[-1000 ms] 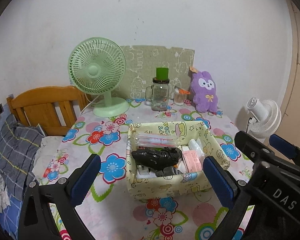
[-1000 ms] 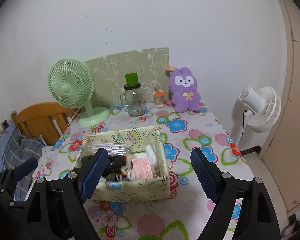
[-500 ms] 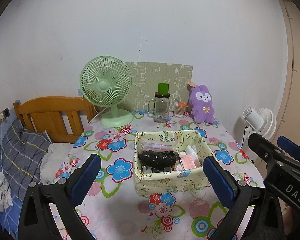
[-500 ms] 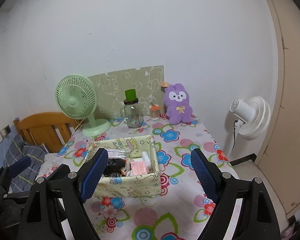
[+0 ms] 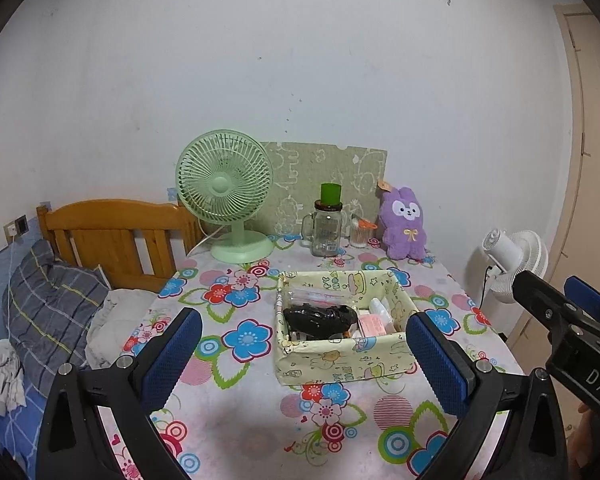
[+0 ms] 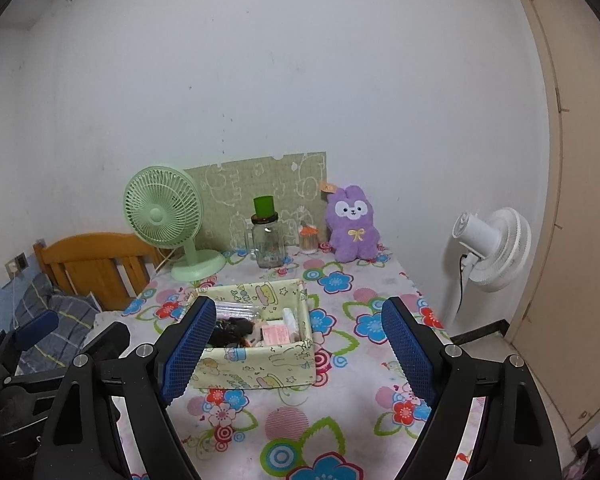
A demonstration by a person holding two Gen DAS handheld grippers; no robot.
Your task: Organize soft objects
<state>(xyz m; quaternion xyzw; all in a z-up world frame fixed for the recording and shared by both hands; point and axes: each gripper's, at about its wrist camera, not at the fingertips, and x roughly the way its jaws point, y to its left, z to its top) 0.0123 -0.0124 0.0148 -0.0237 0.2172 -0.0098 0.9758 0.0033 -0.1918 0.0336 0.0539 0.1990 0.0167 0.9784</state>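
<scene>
I have both grippers hanging back from the worktop [image 5: 260, 436], which wears a white cloth printed with bright flowers. The left gripper [image 5: 296, 356] has its jaws spread wide with nothing between them, and the right gripper [image 6: 296, 350] is the same: blue pads apart, empty.

My landmark is the pale yellow fabric storage box [image 5: 340, 356] with cartoon prints, standing in the middle of the worktop. Inside it lie a crumpled black bag [image 5: 320, 318], a pink packet [image 5: 372, 324] to its right and some clear wrapped items behind; I cannot tell from here which of these are soft.

The soft thing I judge to be the task's target is the purple plush rabbit [image 6: 352, 224], sitting upright against the wall behind the box and to its right, just beside a small clear jar with an orange lid [image 6: 309, 238]. A glass mug jar with a green cap [image 5: 327, 224] stands behind the box, and a mint-green desk fan [image 5: 228, 200] behind it to the left.

To do this well I would send the right gripper over the box, keeping clear of the jars, pinch the rabbit's body at mid-height with a gentle squeeze, then lift before carrying it to the box.
</scene>
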